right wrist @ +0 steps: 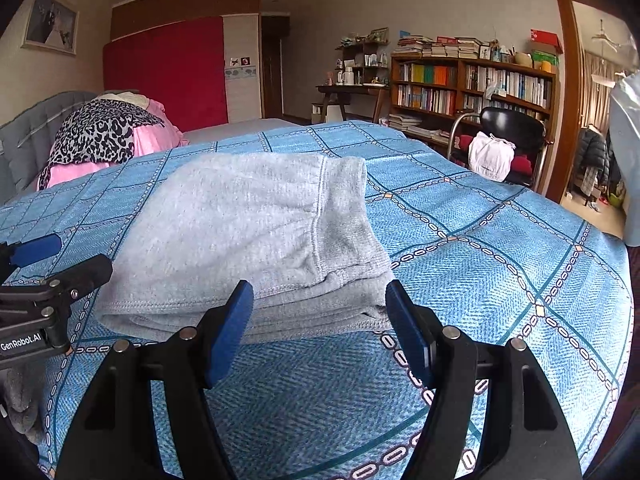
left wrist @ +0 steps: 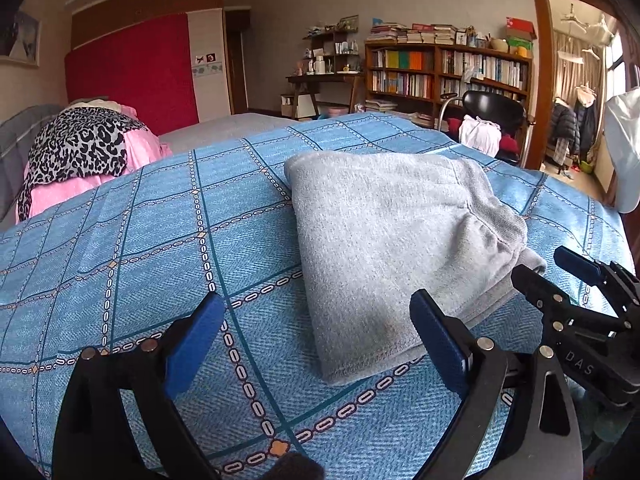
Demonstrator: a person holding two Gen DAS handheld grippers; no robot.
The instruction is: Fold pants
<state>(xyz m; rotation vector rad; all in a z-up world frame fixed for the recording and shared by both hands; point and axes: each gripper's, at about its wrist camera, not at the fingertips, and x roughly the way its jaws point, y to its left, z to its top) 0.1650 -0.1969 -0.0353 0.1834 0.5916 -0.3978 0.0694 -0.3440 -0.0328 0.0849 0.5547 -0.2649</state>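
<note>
Grey pants (left wrist: 392, 236) lie folded into a compact stack on the blue checked bedspread (left wrist: 140, 248). In the right wrist view the same pants (right wrist: 248, 236) sit straight ahead, layered edges facing me. My left gripper (left wrist: 316, 316) is open just short of the stack's near left corner, with only bedspread and a bit of the pants' edge between its blue fingers. My right gripper (right wrist: 320, 308) is open in front of the stack's near edge, not touching it. The right gripper (left wrist: 568, 276) also shows at the right edge of the left wrist view, and the left gripper (right wrist: 48, 260) at the left of the right wrist view.
A pink and leopard-print pile (left wrist: 80, 156) lies at the head of the bed on the left. Beyond the bed stand a bookshelf (left wrist: 448, 68), a desk (left wrist: 320, 80) and a black chair (left wrist: 492, 116) with white cloth. A white garment (left wrist: 624, 148) hangs at the right edge.
</note>
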